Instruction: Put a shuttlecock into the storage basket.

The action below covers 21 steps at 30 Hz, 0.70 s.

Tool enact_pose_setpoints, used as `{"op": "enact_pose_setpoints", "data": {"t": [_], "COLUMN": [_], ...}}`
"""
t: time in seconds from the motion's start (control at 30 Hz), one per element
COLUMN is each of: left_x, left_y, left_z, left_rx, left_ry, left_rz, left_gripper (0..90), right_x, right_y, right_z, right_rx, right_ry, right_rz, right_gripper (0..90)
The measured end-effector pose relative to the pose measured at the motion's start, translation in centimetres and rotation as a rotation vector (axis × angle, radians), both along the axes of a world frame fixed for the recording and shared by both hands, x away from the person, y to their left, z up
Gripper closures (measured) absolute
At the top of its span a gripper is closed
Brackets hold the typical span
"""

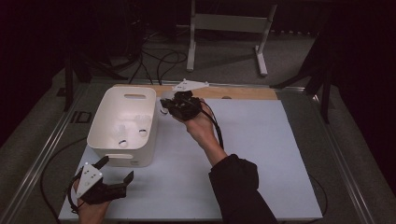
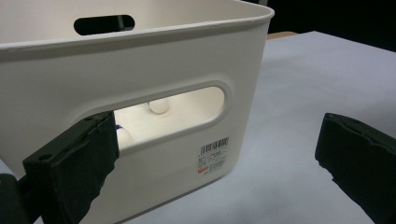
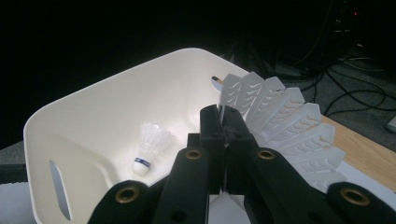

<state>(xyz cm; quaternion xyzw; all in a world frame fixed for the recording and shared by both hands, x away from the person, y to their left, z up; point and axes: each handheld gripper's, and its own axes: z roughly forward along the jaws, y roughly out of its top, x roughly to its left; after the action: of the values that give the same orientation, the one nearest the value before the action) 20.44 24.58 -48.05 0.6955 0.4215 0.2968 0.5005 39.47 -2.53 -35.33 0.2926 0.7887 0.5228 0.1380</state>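
The right hand-held gripper (image 3: 225,122) has its jaws clamped narrow on the feather skirt of a white shuttlecock (image 3: 280,116), held just beside the white bin's (image 1: 108,140) rim at about 3 o'clock of the bin in the high view. Several shuttlecocks (image 1: 132,131) already lie inside; one with a blue band (image 3: 148,150) rests on the bin floor. The left hand-held gripper (image 1: 115,172) hovers with jaws wide and empty at 6 o'clock of the bin, near its handle slot (image 2: 177,114). The surface (image 1: 261,154) carries no loose shuttlecocks, so this drop looks like one of the last.
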Motion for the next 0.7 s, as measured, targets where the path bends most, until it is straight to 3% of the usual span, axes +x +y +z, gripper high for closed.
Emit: {"op": "enact_pose_setpoints", "data": {"t": [0.7], "left_x": [0.0], "left_y": [0.0], "left_z": [0.0], "left_rx": [0.001], "left_ry": [-0.001], "left_rz": [0.0], "left_gripper": [0.2], "right_x": [-0.3], "right_y": [1.2], "right_z": [0.4], "right_rx": [0.009], "right_ry": [-0.004], "right_rz": [0.019], "right_gripper": [89.3]}}
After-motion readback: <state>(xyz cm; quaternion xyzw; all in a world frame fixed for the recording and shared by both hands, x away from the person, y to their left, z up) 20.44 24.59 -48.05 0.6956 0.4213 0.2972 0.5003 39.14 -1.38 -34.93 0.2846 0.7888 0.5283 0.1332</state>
